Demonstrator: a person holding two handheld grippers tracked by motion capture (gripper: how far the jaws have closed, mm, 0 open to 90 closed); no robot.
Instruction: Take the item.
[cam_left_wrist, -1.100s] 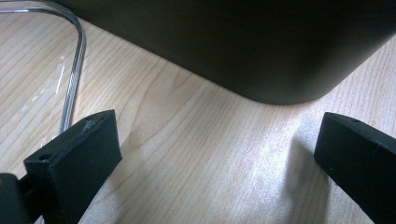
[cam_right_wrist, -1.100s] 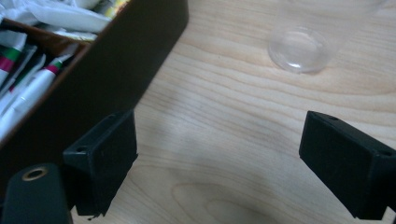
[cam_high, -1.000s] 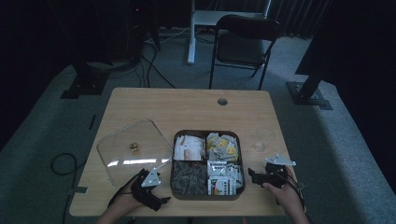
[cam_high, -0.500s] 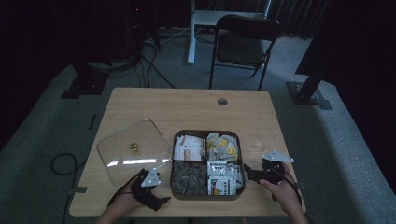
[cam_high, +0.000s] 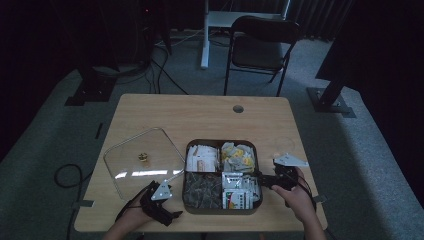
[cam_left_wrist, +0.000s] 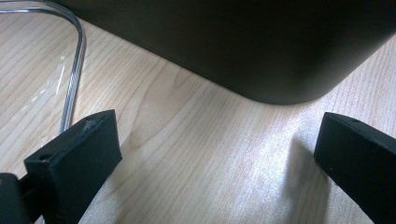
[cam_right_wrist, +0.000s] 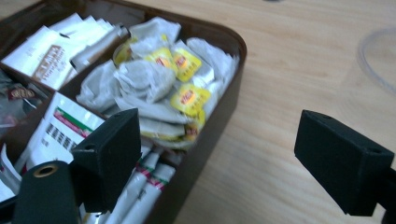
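Observation:
A dark four-part tray (cam_high: 221, 142) sits near the table's front edge. It holds white sachets (cam_high: 201, 157), tea bags with yellow tags (cam_high: 238, 157), dark packets (cam_high: 201, 190) and white packets with green and red print (cam_high: 237, 192). My right gripper (cam_high: 261, 181) is open at the tray's right side. In the right gripper view my right gripper (cam_right_wrist: 219, 144) straddles the tray rim (cam_right_wrist: 233, 51), one jaw over the packets, the other over bare wood, with the tea bags (cam_right_wrist: 159, 74) ahead. My left gripper (cam_high: 172, 210) rests open on the table; in its own view my left gripper (cam_left_wrist: 217, 140) faces the tray's corner (cam_left_wrist: 233, 42).
A clear square lid (cam_high: 142, 160) with a small gold knob lies flat left of the tray; its edge (cam_left_wrist: 77, 60) runs beside my left jaw. A clear ring (cam_high: 285, 145) lies on the table right of the tray. A folding chair (cam_high: 260, 45) stands beyond the table.
My right gripper has moved left, up to the tray's right rim. The left gripper has stayed where it was.

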